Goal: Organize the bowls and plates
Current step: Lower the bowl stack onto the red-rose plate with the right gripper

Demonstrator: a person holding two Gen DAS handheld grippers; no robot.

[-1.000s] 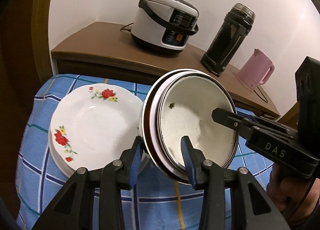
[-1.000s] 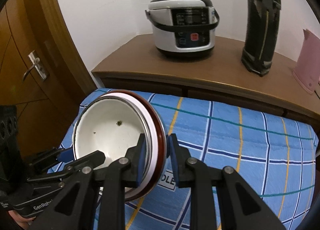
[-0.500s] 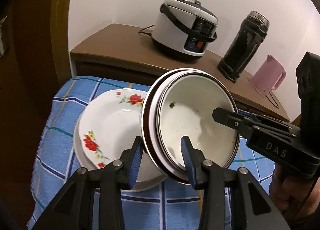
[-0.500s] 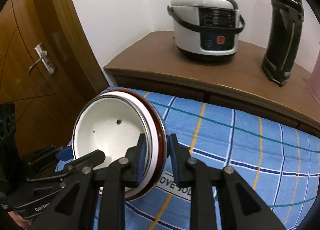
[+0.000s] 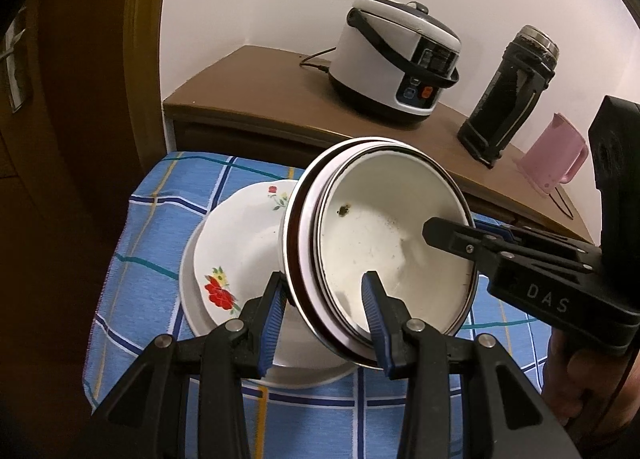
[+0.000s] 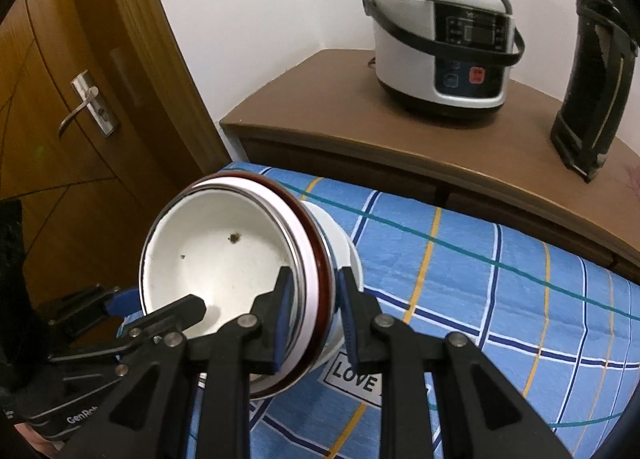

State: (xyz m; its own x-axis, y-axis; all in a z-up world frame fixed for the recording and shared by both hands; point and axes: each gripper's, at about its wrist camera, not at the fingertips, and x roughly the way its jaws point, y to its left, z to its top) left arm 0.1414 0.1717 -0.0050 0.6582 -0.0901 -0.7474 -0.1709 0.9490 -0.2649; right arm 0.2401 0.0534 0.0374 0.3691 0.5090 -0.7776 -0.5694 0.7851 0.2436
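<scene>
— Where's the bowl stack?
— Tilted, above the flowered plates on the worktop.
— Grips?
— Clamped by the left gripper on the near rim, right gripper pinched tight on the other side.

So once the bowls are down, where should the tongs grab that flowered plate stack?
Take the flowered plate stack by its raised rim on the near edge, one pad above and one below. The plates lie flat on the checked cloth, and only the rim offers something thin enough to pinch.
</scene>
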